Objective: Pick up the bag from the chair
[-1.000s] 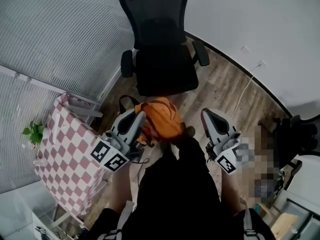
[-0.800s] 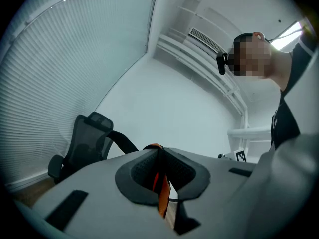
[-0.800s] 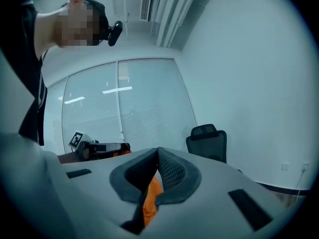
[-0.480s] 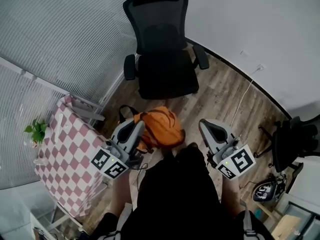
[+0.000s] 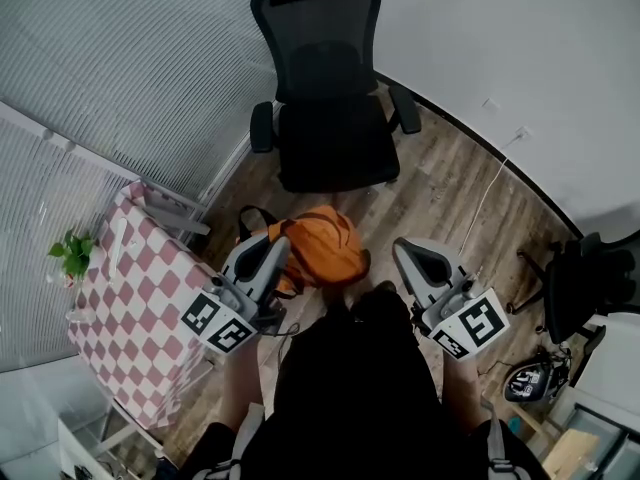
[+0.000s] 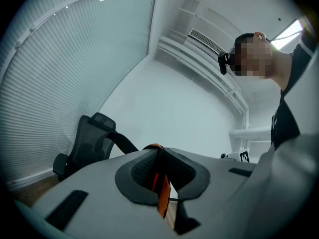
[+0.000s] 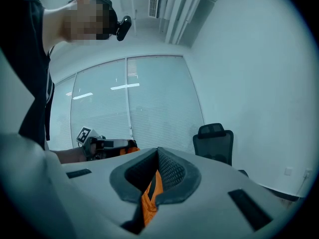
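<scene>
An orange bag [image 5: 322, 247] hangs in the air between my two grippers, in front of the black office chair [image 5: 335, 138], whose seat is bare. My left gripper [image 5: 279, 250] is shut on an orange strap of the bag [image 6: 162, 193], which runs down between its closed jaws [image 6: 158, 156]. My right gripper [image 5: 402, 253] is also shut, with orange fabric [image 7: 149, 198] pinched between its pads [image 7: 157, 159]. In the right gripper view the left gripper [image 7: 102, 144] and the chair [image 7: 214, 142] show beyond.
A table with a red-and-white checked cloth [image 5: 140, 308] stands at the left, with a small green plant [image 5: 68, 255] on it. A second dark chair [image 5: 590, 278] and a helmet [image 5: 525, 380] are at the right. A white cable [image 5: 490, 188] lies on the wooden floor. Window blinds run along the left.
Both grippers have drifted slightly with the bag still hanging between them. The right gripper has rolled a little, so its marker face shows more.
</scene>
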The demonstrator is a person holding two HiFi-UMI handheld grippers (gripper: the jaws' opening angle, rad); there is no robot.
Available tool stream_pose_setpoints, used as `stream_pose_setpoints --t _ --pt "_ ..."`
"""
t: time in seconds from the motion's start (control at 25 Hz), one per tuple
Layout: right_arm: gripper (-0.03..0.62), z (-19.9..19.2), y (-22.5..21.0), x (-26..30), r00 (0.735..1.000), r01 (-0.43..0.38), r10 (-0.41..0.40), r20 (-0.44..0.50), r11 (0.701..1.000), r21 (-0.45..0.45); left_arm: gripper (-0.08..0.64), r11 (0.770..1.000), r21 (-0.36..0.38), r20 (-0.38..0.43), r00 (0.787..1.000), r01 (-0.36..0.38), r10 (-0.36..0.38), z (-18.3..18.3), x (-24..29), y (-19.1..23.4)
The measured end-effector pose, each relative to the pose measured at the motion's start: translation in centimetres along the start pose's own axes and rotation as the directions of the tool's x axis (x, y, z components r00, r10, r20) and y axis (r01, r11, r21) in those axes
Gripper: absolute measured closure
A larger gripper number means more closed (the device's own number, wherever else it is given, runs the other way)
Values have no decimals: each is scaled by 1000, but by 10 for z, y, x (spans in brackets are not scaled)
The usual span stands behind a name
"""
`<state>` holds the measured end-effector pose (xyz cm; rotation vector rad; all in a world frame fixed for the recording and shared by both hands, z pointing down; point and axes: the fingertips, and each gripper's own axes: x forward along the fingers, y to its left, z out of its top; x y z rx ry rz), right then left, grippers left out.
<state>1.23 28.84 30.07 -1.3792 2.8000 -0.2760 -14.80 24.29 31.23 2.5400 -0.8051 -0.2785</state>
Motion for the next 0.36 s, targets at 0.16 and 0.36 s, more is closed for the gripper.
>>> stream_pose_setpoints --t 0.16,0.36 --pt "574 0 6 -1 1000 -10 10 3 1000 6 506 1000 -9 4 1000 2 -2 1 -6 0" --pt "574 1 13 -1 1000 -13 13 6 1000 -2 506 1000 -7 -9 1000 16 -16 -2 -8 -3"
